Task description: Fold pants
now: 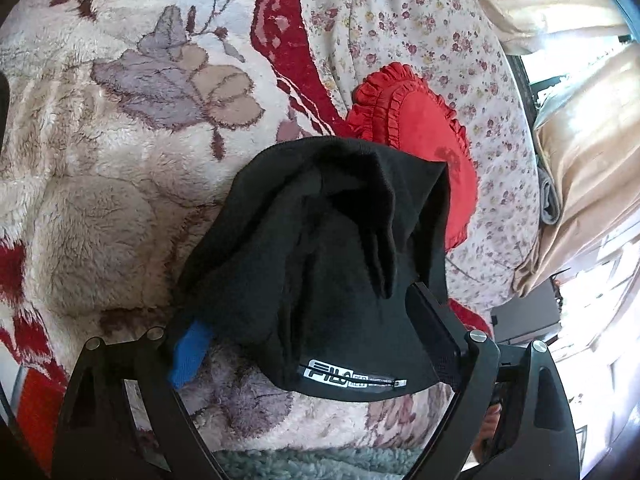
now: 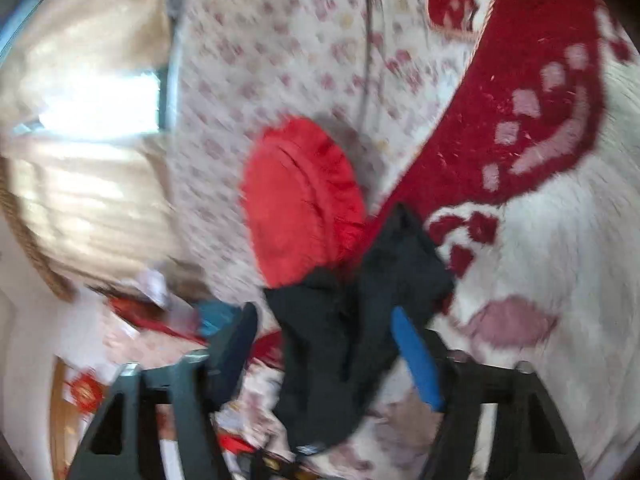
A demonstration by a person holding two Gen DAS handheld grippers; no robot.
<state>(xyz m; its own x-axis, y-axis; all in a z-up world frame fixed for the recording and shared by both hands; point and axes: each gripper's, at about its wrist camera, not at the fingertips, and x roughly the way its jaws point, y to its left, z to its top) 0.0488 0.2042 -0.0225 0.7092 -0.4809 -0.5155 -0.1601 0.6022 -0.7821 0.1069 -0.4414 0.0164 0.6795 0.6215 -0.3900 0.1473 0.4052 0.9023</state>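
Note:
The black pants point(image 1: 320, 232) hang bunched between the fingers of my left gripper point(image 1: 316, 320), with a white brand label point(image 1: 352, 380) at the lower edge. One blue pad point(image 1: 190, 354) shows at the left; cloth covers the rest. In the right wrist view, which is blurred, the black pants point(image 2: 352, 320) sit between the fingers of my right gripper point(image 2: 332, 344), next to a blue pad point(image 2: 416, 360). The fingers stand apart with the cloth between them; whether either gripper pinches it is not visible.
A fluffy cream and red floral blanket point(image 1: 120, 160) covers the bed. A red frilled cushion point(image 1: 424, 132) lies on a flowered sheet point(image 1: 420, 32); it also shows in the right wrist view point(image 2: 296, 196). Gold curtains point(image 1: 592, 152) and a bright window are at the side.

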